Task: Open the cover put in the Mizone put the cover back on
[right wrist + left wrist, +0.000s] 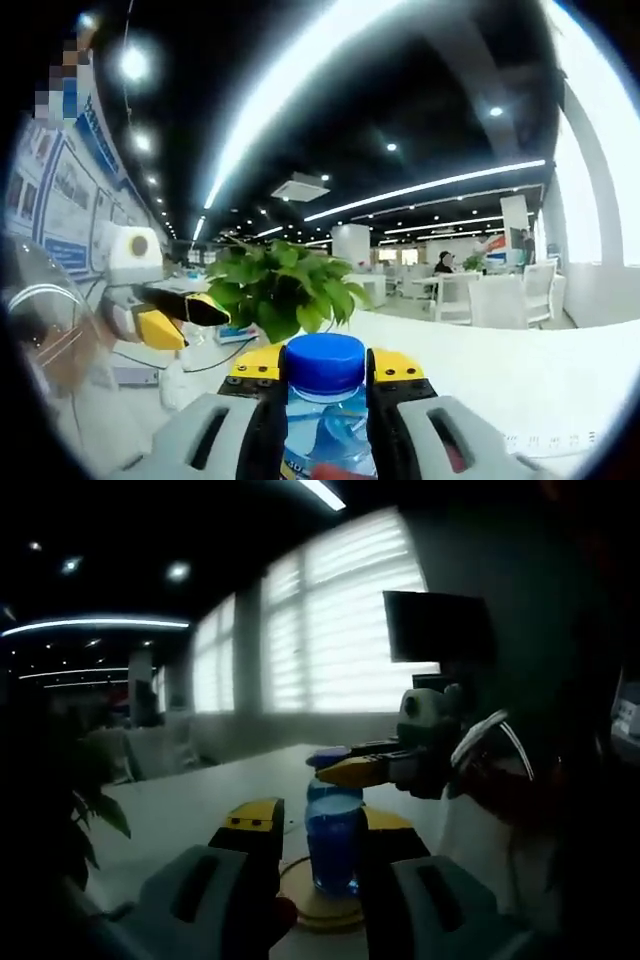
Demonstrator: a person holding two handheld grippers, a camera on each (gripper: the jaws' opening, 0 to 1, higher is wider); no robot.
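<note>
Between the right claw [322, 400] jaws sits the gripped bottle [325, 420] (left claw [320, 865] open around it); slack could drop it onto the surface [200, 810].

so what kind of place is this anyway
Most likely an open-plan office: long ceiling light strips, white desks and chairs stretching back, blinds-covered windows and a potted plant on the white table.

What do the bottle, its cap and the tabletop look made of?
Bottle: likely clear blue-tinted plastic; light passes through it.
Cap: probably opaque blue plastic, smooth and slightly glossy, with a soft highlight on top.
Tabletop: white, smooth and matte-looking, perhaps laminate; the material is not certain.
</note>
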